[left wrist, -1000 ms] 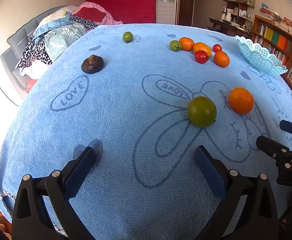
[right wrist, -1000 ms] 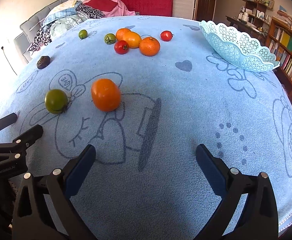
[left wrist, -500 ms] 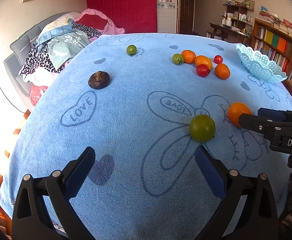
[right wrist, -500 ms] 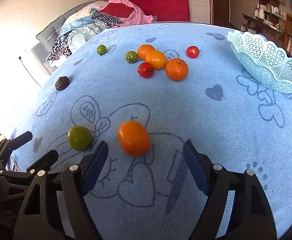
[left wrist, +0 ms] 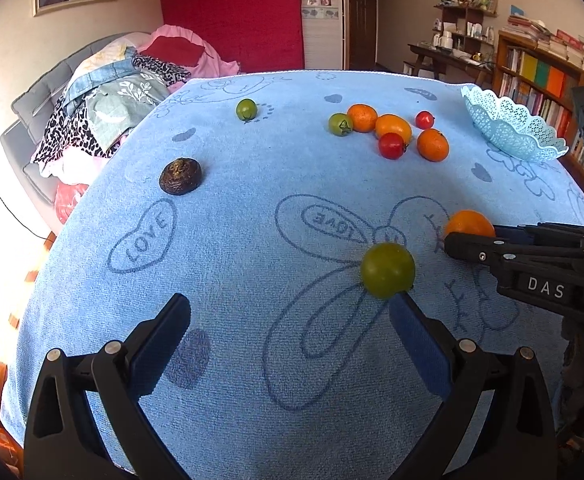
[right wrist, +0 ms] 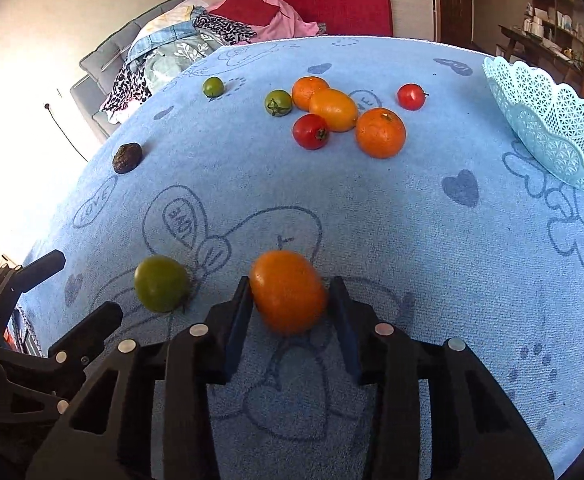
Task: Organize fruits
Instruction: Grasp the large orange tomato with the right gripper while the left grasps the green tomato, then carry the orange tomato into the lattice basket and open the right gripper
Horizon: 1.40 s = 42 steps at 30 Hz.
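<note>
Presently the right gripper (right wrist: pixel 288 300) is seen narrowed about the near orange fruit (right wrist: pixel 287 291); its jaws have just been closing, and both pads appear pressed against the fruit's flanks; the fruit sits on, or barely off, the blue towel (right wrist: pixel 412 208), which cannot be told. A smooth, taut skin is shown, so the fruit is judged light, fairly firm and somewhat slippery; being round, it is best taken across its widest girth, as is done here, with modest pressure lest it be bruised or squirted forward. The left gripper (left wrist: pixel 288 320) is held wide and empty; the green tomato (left wrist: pixel 387 269) lies just beyond its right finger's tip, off to that side rather than between the fingers; a shift toward it would be needed before closing. The lace basket (right wrist: pixel 548 128) stands at the far right edge of the towel, well apart from both; a cluster of orange, red and green fruits (right wrist: pixel 344 116) lies between.
</note>
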Tool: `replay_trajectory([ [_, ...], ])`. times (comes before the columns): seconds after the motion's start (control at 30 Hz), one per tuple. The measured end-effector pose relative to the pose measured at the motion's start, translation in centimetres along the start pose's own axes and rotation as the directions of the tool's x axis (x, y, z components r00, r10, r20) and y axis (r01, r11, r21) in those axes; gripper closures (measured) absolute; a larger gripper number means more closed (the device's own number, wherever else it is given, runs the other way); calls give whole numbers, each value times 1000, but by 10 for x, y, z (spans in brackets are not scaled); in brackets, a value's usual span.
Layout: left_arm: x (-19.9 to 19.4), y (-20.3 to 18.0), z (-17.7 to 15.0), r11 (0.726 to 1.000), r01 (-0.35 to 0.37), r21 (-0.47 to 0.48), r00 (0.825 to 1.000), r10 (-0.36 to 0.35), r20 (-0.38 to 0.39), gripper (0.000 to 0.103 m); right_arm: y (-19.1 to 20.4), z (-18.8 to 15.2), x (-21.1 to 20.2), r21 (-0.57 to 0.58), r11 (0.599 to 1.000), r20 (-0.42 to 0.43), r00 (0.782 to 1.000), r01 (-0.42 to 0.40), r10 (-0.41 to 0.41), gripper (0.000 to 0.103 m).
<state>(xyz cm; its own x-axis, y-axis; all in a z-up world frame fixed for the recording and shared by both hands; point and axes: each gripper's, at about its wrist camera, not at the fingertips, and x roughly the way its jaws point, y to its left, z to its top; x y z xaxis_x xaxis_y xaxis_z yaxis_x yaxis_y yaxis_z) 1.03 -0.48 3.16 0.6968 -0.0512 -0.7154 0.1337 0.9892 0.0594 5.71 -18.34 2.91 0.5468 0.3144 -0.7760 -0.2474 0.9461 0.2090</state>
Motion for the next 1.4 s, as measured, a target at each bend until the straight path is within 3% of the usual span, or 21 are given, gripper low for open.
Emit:
replay_trajectory([
  [0.1, 3, -5, 4, 1000, 27, 2, 1000, -27, -11, 5, -4, -2, -4, 17, 1000, 7, 1000, -3, 3, 67],
  [0.23, 12, -13, 8, 999, 52, 5, 998, -52, -42, 15, -10, -5, -11, 41, 999, 21, 1000, -11, 10, 67],
  [0.57, 31, -29, 15, 994, 109, -3, 988, -109, -106, 27, -27, -8, -28, 81, 997, 60, 998, -11, 6, 67],
  [0.77, 33, -36, 17, 994, 110, 9, 988, -108, -111, 47, -36, -10, -36, 104, 994, 76, 997, -16, 8, 67],
  [0.93, 32, -38, 18, 986, 168, -10, 978, -167, -125, 68, -43, -9, -44, 113, 993, 94, 996, -13, 2, 67],
  [1.17, 29, -45, 26, 985, 174, 8, 979, -172, -112, 69, -55, -4, -54, 130, 991, 124, 992, -5, -11, 67],
  [1.4, 21, -58, 54, 984, 170, 50, 985, -168, -48, 69, -75, 9, -70, 151, 988, 172, 984, 25, -51, 67],
])
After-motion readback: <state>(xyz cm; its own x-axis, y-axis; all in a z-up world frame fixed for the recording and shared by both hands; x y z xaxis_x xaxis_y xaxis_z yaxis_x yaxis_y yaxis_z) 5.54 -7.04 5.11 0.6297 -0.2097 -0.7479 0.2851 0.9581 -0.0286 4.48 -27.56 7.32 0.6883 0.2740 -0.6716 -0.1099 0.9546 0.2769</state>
